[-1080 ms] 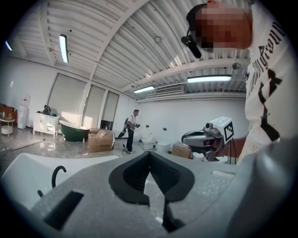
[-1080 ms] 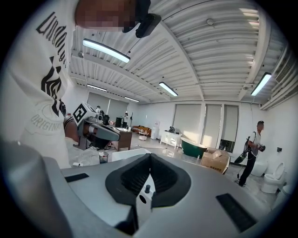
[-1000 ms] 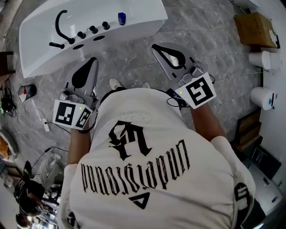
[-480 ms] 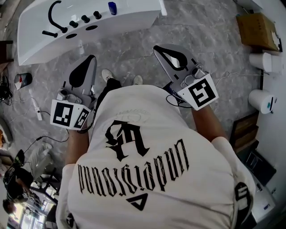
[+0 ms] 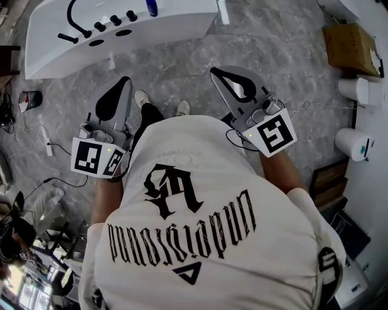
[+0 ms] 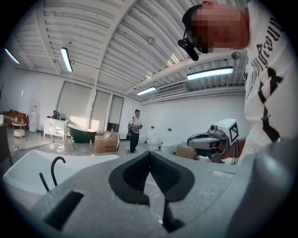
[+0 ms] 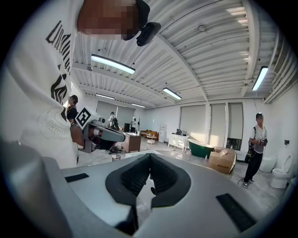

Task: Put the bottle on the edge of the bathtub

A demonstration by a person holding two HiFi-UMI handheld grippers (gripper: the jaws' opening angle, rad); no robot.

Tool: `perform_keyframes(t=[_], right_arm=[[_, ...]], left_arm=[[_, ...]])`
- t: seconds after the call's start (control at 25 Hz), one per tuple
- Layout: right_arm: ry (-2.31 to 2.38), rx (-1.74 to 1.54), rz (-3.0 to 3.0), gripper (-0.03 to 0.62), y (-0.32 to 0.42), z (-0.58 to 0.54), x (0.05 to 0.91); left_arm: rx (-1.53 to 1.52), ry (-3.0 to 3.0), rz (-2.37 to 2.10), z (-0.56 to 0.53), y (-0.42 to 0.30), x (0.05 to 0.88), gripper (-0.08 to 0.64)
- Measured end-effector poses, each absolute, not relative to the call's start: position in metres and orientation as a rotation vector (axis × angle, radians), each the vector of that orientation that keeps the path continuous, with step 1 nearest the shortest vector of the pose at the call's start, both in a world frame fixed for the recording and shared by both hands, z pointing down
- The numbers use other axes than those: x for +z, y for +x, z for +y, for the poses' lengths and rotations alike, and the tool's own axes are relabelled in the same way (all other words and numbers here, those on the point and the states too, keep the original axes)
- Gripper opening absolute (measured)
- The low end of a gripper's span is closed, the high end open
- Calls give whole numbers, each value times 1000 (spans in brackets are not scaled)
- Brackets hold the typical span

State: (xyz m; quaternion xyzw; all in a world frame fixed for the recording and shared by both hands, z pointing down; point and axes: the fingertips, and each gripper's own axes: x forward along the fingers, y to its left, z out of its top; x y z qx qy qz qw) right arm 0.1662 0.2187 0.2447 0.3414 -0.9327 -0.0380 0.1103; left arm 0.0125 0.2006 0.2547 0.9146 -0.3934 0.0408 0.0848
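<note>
The white bathtub [image 5: 73,51] lies at the top of the head view with a black faucet [image 5: 74,24] and knobs on its near rim. A blue bottle [image 5: 151,7] stands on that rim, partly cut by the frame's top. My left gripper [image 5: 125,80] and right gripper [image 5: 213,71] hover over the marble floor in front of the person's body, well short of the tub. Both are shut with nothing between the jaws. In the left gripper view the jaws [image 6: 149,153] meet at a point, with the tub [image 6: 23,169] low at left. The right gripper view shows its jaws [image 7: 150,155] likewise closed.
A cardboard box [image 5: 354,39] and two white cylinders [image 5: 354,88] stand at the right. Cables [image 5: 45,145] trail on the floor at left. Farther off are a green tub [image 6: 84,134], boxes [image 6: 106,142], a standing person [image 7: 255,148] and a toilet [image 7: 281,174].
The bathtub and bottle have slid toward the top of the head view, so the person now stands farther from the tub. Both grippers stay shut and empty in front of the body.
</note>
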Motion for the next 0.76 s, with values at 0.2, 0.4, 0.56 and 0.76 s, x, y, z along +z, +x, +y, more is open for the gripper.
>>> perform_keyframes(t=[0.2, 0.4, 0.56, 0.76], right_arm=[[998, -130, -2752, 14, 171, 222, 239], [1010, -141, -2744, 14, 178, 225, 239], [1027, -142, -2736, 14, 184, 222, 239], [1049, -143, -2725, 14, 186, 215, 238]], left_arm=[[121, 2724, -1173, 206, 21, 254, 14], [121, 2729, -1159, 207, 28, 257, 15], [125, 2741, -1136, 204, 34, 255, 15], [132, 2742, -1118, 199, 34, 256, 14]])
